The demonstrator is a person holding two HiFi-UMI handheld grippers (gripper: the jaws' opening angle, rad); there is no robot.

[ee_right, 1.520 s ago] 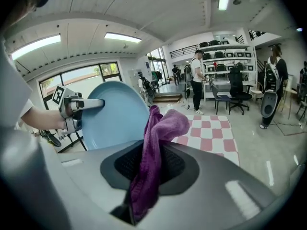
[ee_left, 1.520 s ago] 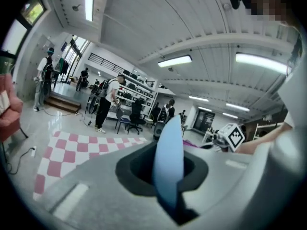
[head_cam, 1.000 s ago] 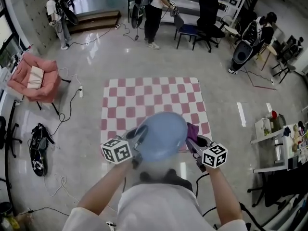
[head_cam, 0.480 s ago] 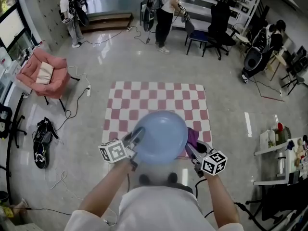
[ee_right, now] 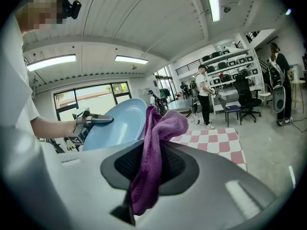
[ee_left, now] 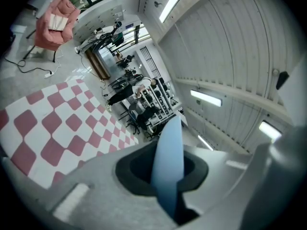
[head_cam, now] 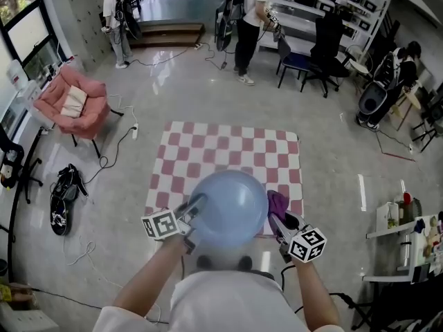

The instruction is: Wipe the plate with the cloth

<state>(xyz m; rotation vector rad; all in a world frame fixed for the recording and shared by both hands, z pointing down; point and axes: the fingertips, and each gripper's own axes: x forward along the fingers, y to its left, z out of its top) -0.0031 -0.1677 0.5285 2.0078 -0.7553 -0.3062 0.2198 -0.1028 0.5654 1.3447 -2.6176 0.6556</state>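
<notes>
Left gripper: jaws clamped on the left rim of the blue plate. In the left gripper view the plate stands edge-on between the jaws, which sit close on either face of it. I hold the plate in the air, tilted, in front of my chest.

Right gripper: jaws closed on the purple cloth. In the right gripper view the cloth runs down through the jaw gap. A bunched fold stands above the jaws and a tail hangs below them.

Cloth to plate: the bunched fold is at the plate's right rim. In the right gripper view it overlaps the rim, but I cannot confirm contact. The two grippers sit on opposite sides of the plate and well apart from each other.

Edges: in the head view the plate covers the near edge of the red-and-white checked mat, which lies flat on the floor below. The plate's far rim and near rim are free, with only the left rim gripped.

Open room: nothing stands close to either gripper. A pink armchair and a dark bag are well off to the left. A shelf unit with bottles is well off to the right. People, chairs and racks are beyond the mat's far edge.
</notes>
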